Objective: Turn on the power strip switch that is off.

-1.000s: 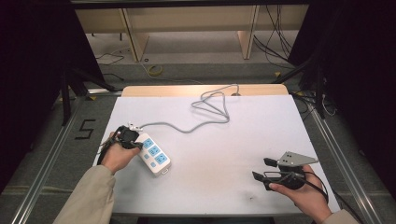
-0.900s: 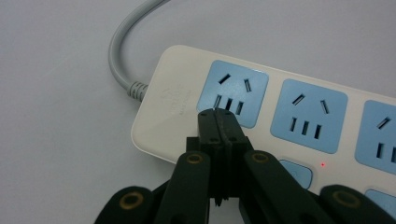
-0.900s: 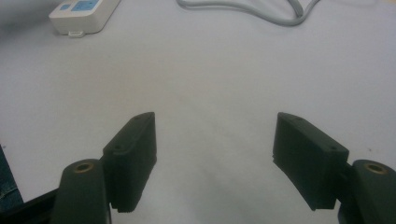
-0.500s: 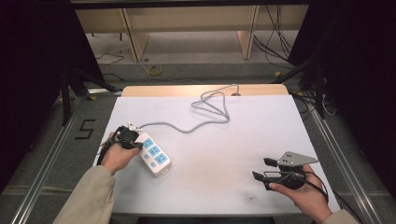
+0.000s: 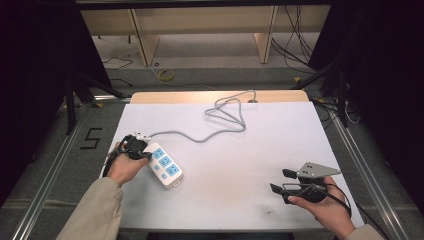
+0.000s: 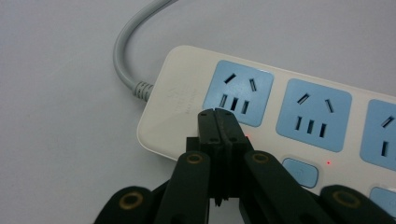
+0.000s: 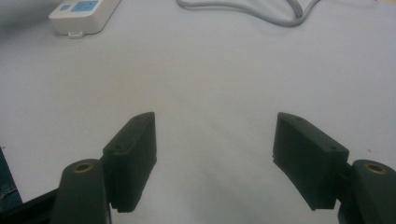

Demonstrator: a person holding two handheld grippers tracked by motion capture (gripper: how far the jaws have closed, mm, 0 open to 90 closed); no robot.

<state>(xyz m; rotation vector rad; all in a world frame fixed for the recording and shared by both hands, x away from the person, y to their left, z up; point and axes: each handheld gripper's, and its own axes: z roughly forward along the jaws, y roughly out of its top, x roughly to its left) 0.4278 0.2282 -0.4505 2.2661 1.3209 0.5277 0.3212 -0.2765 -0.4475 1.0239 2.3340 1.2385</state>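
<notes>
Looks like a switch press: left gripper [image 6: 218, 122] has its jaws pinched together with nothing between them, tip sitting on the power strip [image 5: 165, 166] at its cord end, just beside the first blue socket [image 6: 238, 92]. Strip lies near the table's [image 5: 280, 145] left edge, angled toward the front; its grey cable [image 5: 220, 122] runs to the back edge and loops there.

To do it well, I'd guess: keep the jaws closed as a single stiff point, push straight down rather than sideways so the strip doesn't skate, and aim at the small blue button [image 6: 300, 171], which lies just to the side of the tip. Can't tell if the tip is on a button now.

Left hand [image 5: 122, 167] is low, forearm coming in from the front-left corner. Right gripper [image 5: 285, 185] has jaws spread wide, empty, parked near the front-right corner, well apart from the strip.
</notes>
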